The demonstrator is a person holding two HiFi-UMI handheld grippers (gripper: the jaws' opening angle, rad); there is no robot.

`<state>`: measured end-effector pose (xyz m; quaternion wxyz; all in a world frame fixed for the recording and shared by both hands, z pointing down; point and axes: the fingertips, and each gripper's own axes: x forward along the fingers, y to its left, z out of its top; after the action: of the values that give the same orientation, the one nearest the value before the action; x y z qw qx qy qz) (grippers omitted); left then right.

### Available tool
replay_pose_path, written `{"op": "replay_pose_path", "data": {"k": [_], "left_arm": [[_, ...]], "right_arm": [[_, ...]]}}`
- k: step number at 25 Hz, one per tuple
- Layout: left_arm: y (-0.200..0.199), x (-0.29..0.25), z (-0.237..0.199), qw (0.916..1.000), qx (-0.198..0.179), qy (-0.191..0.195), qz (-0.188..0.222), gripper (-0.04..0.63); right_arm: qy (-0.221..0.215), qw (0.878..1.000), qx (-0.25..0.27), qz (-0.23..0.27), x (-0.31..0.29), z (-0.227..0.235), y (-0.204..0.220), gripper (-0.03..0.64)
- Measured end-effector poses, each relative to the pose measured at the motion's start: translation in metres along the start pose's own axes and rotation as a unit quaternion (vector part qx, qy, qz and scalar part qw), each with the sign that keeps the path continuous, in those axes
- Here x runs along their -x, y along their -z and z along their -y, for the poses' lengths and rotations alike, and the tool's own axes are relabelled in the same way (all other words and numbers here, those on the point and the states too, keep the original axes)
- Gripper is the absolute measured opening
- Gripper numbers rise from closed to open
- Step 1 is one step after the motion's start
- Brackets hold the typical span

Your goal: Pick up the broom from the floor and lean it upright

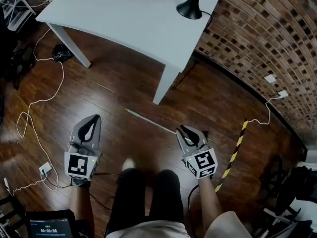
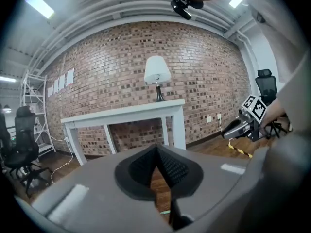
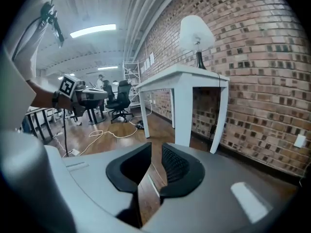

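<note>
A thin pale stick [image 1: 148,120], which looks like the broom's handle, lies on the dark wood floor in front of the white table; I cannot make out a broom head. In the head view my right gripper [image 1: 182,129] hovers with its tips by the stick's near end. In its own view the right gripper [image 3: 156,144] stands open, with only floor showing in the gap. My left gripper [image 1: 94,117] hangs well left of the stick. In the left gripper view its tips [image 2: 156,148] meet, shut on nothing.
The white table [image 1: 124,19] has a leg [image 1: 166,83] just beyond the stick and carries a lamp [image 1: 190,8]. A brick wall [image 1: 257,43] runs along the right. A yellow-black striped strip [image 1: 235,150] and a white cable [image 1: 49,98] lie on the floor. The person's legs [image 1: 148,192] are between the grippers.
</note>
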<state>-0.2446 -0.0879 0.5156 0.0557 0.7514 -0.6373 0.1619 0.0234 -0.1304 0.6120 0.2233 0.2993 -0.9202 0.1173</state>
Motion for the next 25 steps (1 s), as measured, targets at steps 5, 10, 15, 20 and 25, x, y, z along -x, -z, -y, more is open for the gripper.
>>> {"op": "replay_pose_path", "data": {"k": [5, 10, 15, 20, 25], "left_arm": [[0.083, -0.034, 0.005, 0.9999, 0.014, -0.003, -0.008, 0.002], [0.163, -0.070, 0.003, 0.9998, -0.001, -0.020, -0.002, 0.002], [0.247, -0.110, 0.005, 0.9996, 0.019, -0.018, 0.003, 0.002], [0.330, -0.138, 0.016, 0.9984, 0.055, -0.013, -0.002, 0.002], [0.378, -0.152, 0.038, 0.9980, 0.062, 0.011, -0.005, 0.002]], "right_arm": [[-0.019, 1.000, 0.013, -0.004, -0.059, 0.002, 0.057, 0.080], [-0.007, 1.000, 0.009, 0.011, -0.109, 0.012, 0.108, 0.080], [-0.010, 1.000, 0.009, 0.009, -0.156, 0.027, 0.173, 0.080], [-0.035, 0.999, 0.032, -0.025, -0.207, 0.030, 0.249, 0.081], [-0.085, 0.992, 0.057, -0.075, -0.257, 0.020, 0.318, 0.086]]}}
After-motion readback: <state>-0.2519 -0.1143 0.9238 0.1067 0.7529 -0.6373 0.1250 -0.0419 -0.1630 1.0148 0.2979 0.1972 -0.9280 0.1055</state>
